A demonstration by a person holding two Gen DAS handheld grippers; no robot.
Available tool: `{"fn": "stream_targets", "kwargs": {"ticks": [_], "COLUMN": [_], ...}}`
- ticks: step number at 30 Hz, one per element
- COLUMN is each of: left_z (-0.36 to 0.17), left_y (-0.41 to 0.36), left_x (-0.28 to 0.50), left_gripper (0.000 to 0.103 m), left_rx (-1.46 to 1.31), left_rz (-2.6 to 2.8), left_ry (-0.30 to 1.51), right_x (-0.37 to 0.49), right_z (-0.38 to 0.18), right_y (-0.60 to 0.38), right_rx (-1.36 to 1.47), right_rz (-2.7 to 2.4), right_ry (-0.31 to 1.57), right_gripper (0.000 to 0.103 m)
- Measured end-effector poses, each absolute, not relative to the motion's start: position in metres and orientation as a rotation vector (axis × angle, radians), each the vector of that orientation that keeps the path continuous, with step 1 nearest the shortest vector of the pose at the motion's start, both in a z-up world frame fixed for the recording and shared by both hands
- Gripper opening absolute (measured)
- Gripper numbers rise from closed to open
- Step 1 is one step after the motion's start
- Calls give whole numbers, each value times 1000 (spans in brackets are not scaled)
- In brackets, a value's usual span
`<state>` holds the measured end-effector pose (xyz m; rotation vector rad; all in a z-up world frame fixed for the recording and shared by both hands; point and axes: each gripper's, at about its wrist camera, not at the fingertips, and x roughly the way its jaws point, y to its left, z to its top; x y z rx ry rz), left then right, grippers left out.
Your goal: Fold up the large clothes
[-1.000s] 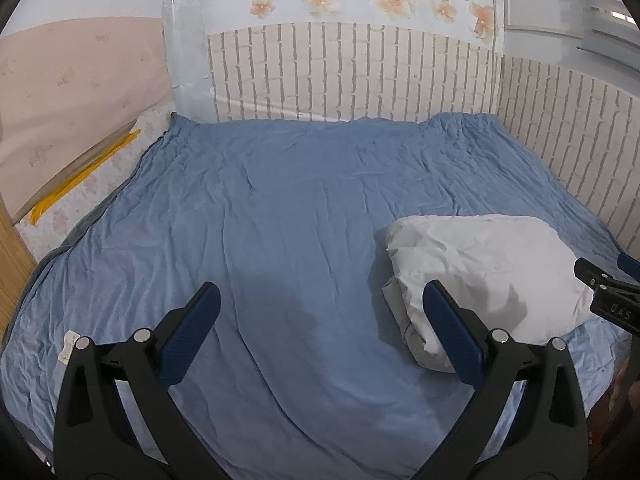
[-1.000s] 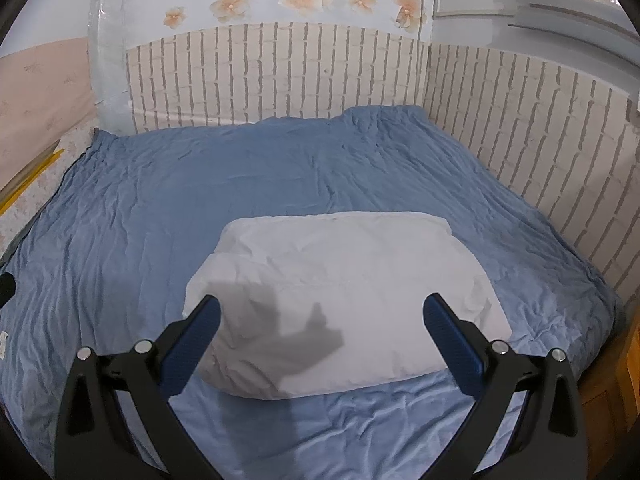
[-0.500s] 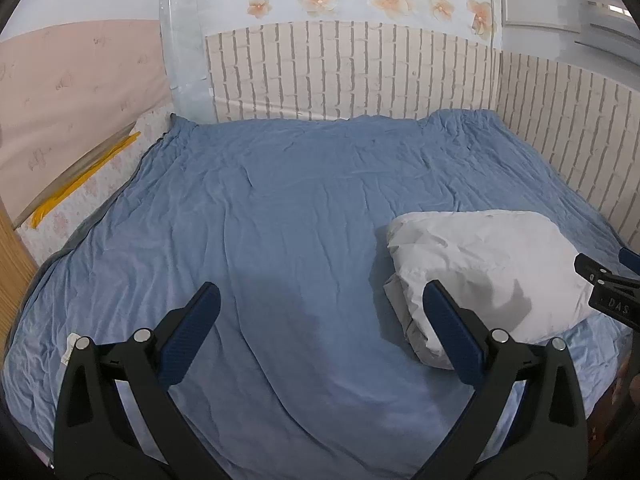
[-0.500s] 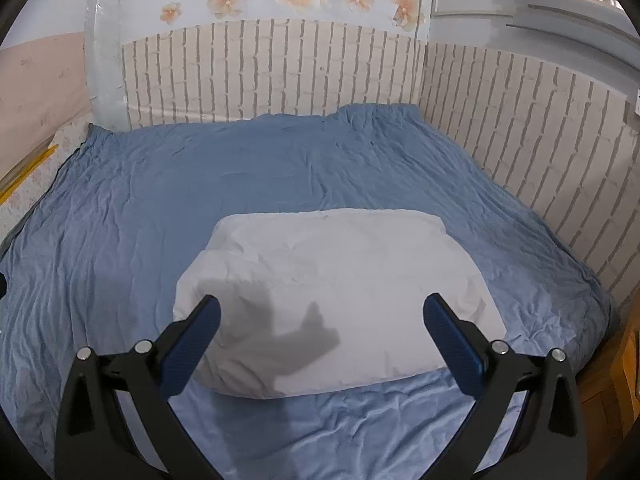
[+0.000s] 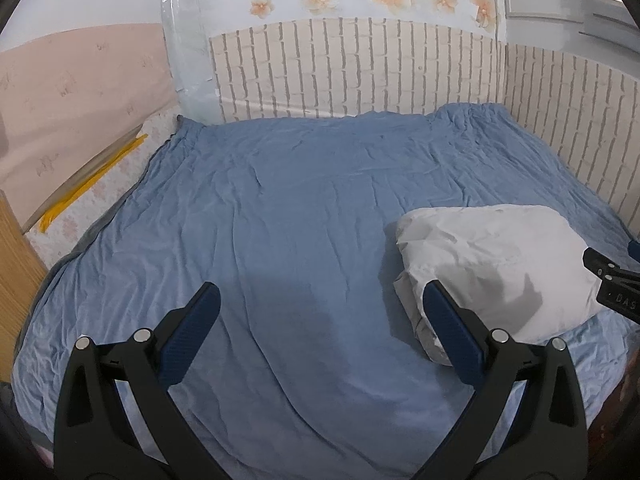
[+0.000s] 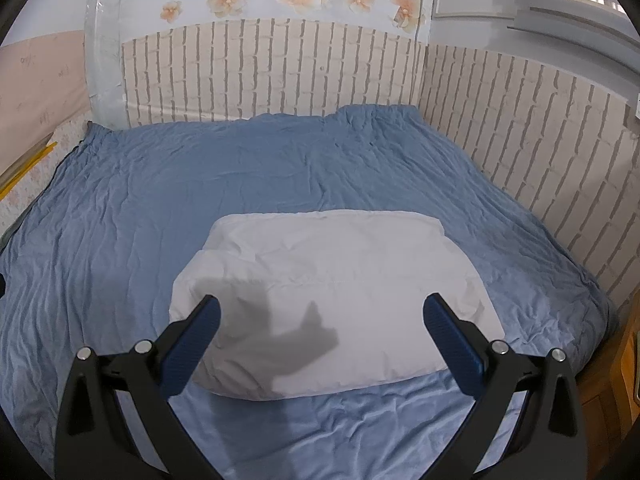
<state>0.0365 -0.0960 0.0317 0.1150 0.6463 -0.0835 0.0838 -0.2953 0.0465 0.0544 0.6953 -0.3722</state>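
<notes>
A white garment lies folded into a thick rectangular bundle (image 6: 332, 300) on the blue bed sheet (image 6: 240, 184). In the left wrist view the bundle (image 5: 492, 264) sits at the right. My left gripper (image 5: 324, 304) is open and empty, above bare sheet (image 5: 280, 220) to the left of the bundle. My right gripper (image 6: 324, 312) is open and empty, held above the bundle's near edge. Part of the right gripper (image 5: 616, 284) shows at the right edge of the left wrist view.
Brick-pattern wall panels (image 6: 280, 68) line the bed's far side and right side (image 6: 540, 128). A pink padded board (image 5: 72, 108) and a yellow strip (image 5: 88, 184) lie along the left. Wooden furniture (image 5: 16, 248) stands at the near left.
Both grippers have drawn back and risen slightly, so the bundle sits a little farther off. The jaws stay open and the bundle has not moved.
</notes>
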Motion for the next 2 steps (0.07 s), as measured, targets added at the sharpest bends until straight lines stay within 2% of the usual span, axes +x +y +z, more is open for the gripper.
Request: {"fn": "stream_targets", "kwargs": {"ticks": [2], "left_z": [31], "left_y": [-96], "left_x": [37], "left_gripper": [100], "left_rx": [116], "left_rz": [-78], "left_ry": [649], "right_x": [84], "right_z": [46], "right_y": [-296], "right_rx": [55], "right_rz": [-371], "right_ry": [695], "right_gripper": [101]}}
